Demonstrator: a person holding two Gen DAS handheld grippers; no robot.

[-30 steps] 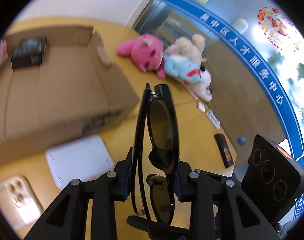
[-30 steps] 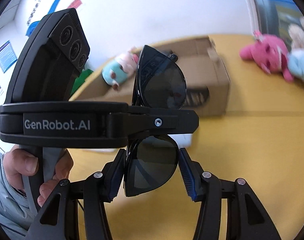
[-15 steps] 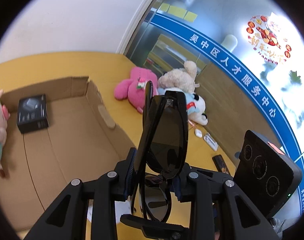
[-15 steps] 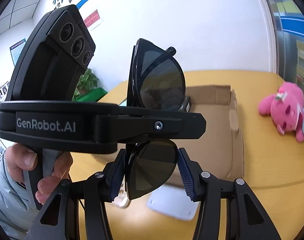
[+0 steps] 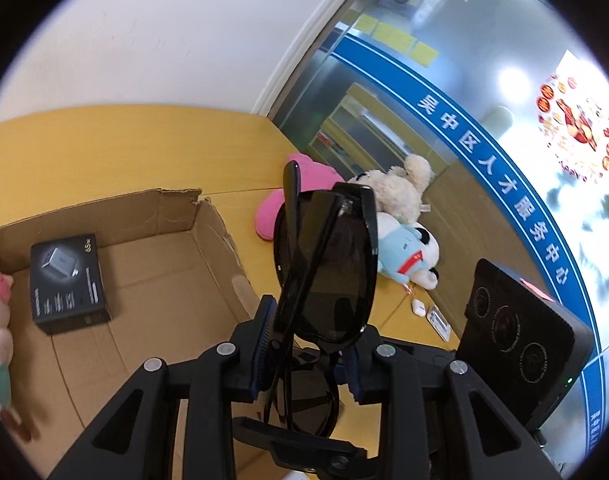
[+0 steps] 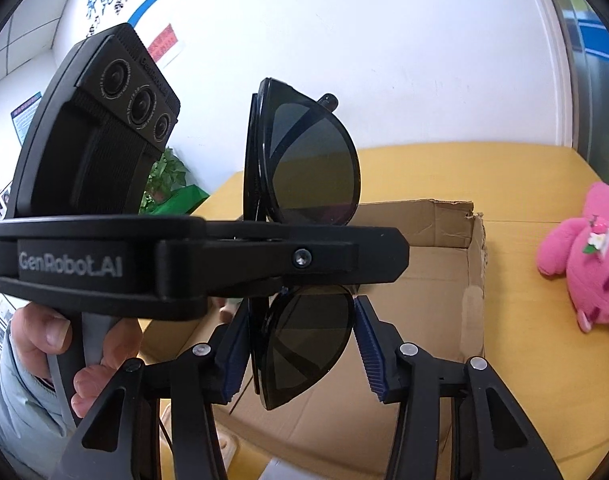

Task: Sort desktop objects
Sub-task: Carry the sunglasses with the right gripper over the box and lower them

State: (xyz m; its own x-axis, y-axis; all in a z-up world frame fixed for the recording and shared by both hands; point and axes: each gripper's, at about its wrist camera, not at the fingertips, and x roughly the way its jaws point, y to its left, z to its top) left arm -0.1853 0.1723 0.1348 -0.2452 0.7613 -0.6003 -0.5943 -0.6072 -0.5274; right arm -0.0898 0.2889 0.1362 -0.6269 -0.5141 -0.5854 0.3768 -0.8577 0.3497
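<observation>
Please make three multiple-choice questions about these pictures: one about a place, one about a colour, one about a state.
1. Where is the small black box?
A) in the cardboard box
B) on a chair
C) under the table

2. Which colour is the plush toy in the right wrist view?
A) green
B) pink
C) grey

3. How are the sunglasses?
A) lying on the floor
B) unfolded on the table
C) folded, held in the left claw

Answers: 1 A, it rests on the cardboard floor; 2 B, its fur is plainly pink; 3 C, the arms are folded and the pads press both sides.
</observation>
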